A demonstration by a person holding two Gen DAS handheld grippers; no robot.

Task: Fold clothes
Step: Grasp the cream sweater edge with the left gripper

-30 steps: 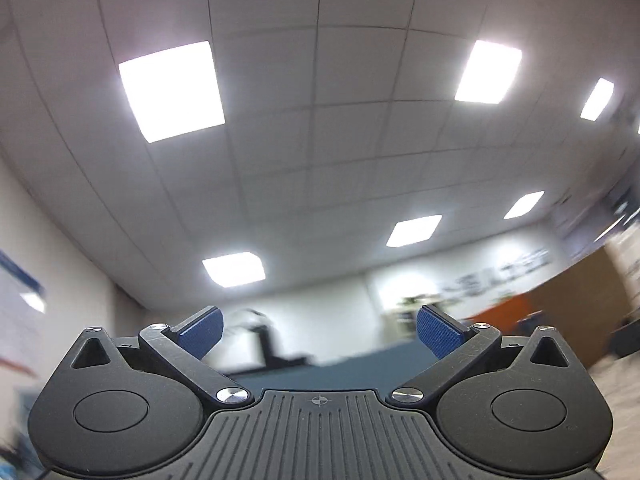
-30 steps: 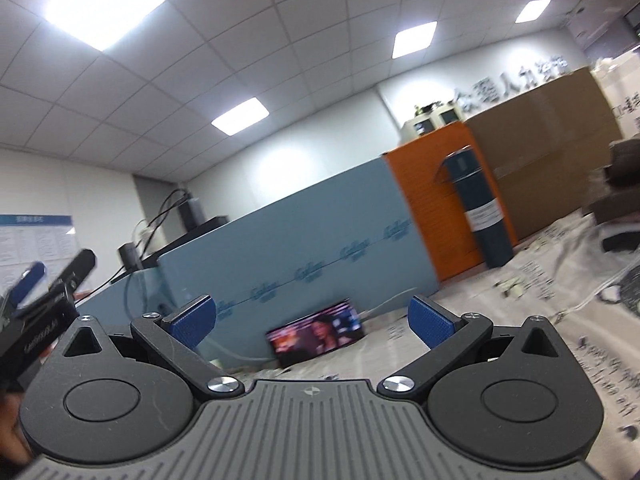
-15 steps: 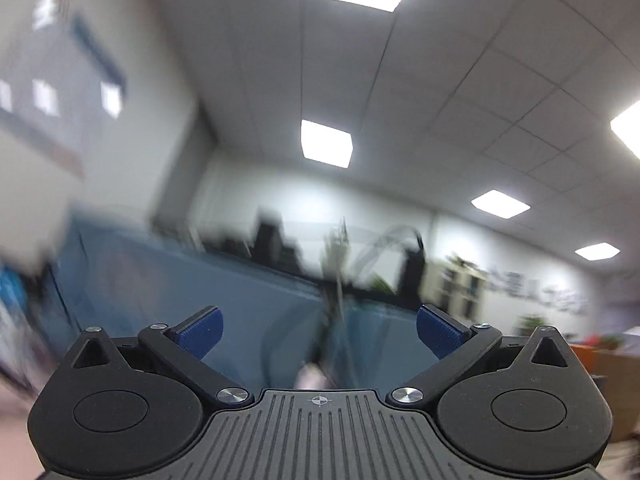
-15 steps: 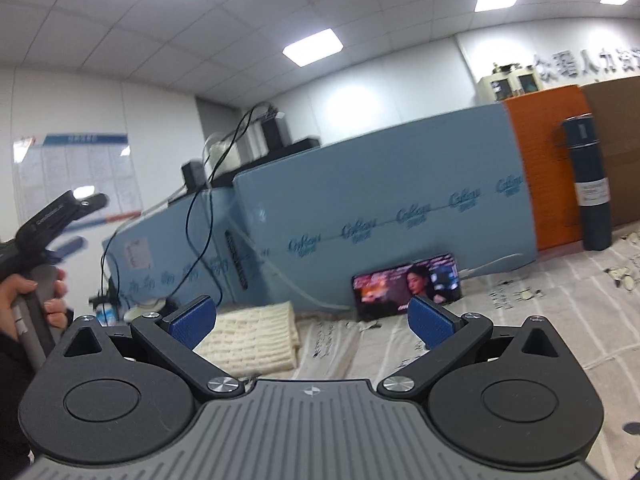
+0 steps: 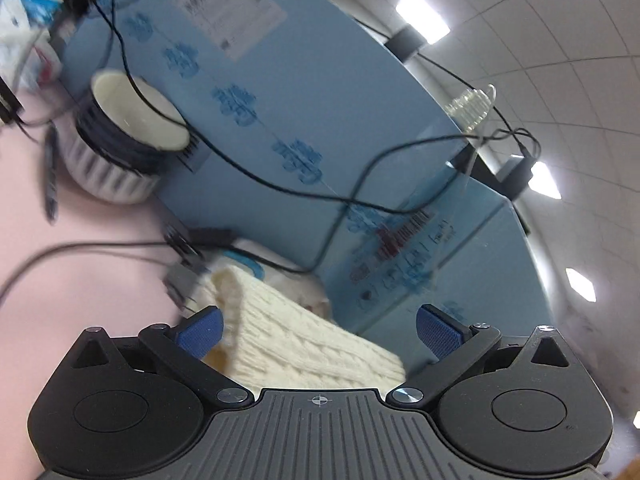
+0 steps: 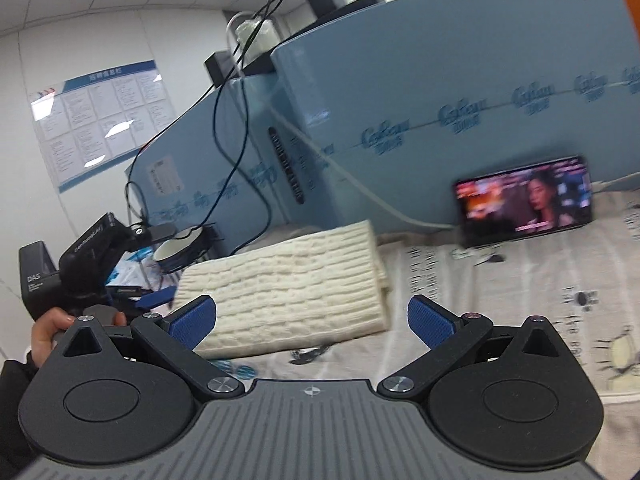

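A cream cable-knit sweater [image 6: 292, 292] lies folded on the printed tablecloth [image 6: 520, 280], against the blue partition. My right gripper [image 6: 312, 328] is open and empty, just in front of its near edge. My left gripper [image 5: 320, 332] is open and empty, close over one end of the same sweater [image 5: 296, 340]. The left gripper also shows at the left of the right wrist view [image 6: 156, 300], held in a hand beside the sweater's left end.
A blue partition [image 6: 440, 100] stands behind the sweater with black cables [image 5: 360, 184] hanging over it. A phone [image 6: 524, 200] playing video leans on it at the right. A white and dark bowl [image 5: 128, 136] stands on a pink surface [image 5: 80, 272] at the left.
Both grippers have swung down from facing the ceiling and room to facing the table. The sweater has come close in front of both. Both stay open.
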